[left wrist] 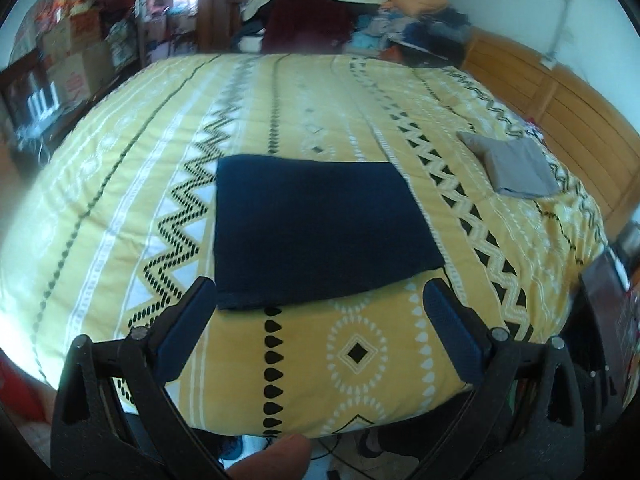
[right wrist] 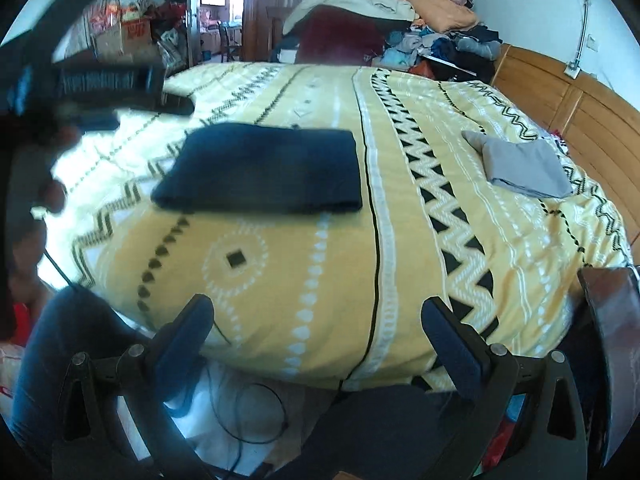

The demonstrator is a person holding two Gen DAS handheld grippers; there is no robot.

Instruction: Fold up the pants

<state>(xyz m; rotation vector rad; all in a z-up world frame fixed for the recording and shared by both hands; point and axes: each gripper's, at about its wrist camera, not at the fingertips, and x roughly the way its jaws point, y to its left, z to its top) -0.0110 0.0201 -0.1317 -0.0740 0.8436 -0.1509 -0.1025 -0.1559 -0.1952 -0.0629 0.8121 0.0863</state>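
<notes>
Dark navy pants (left wrist: 320, 228) lie folded into a flat rectangle on the yellow patterned bedspread (left wrist: 360, 112). My left gripper (left wrist: 320, 300) is open and empty, its fingertips just short of the pants' near edge. In the right wrist view the same folded pants (right wrist: 264, 168) lie further off, left of centre. My right gripper (right wrist: 318, 316) is open and empty, above the bed's near edge. The left gripper shows blurred at the upper left of the right wrist view (right wrist: 100, 80).
A folded grey garment (left wrist: 516, 164) lies on the bed's right side, also in the right wrist view (right wrist: 524, 168). A pile of clothes (left wrist: 360, 12) covers the bed's far end. A wooden headboard (left wrist: 560, 92) runs along the right. Cardboard boxes (left wrist: 72, 64) stand at the left. Cables (right wrist: 248, 412) lie on the floor.
</notes>
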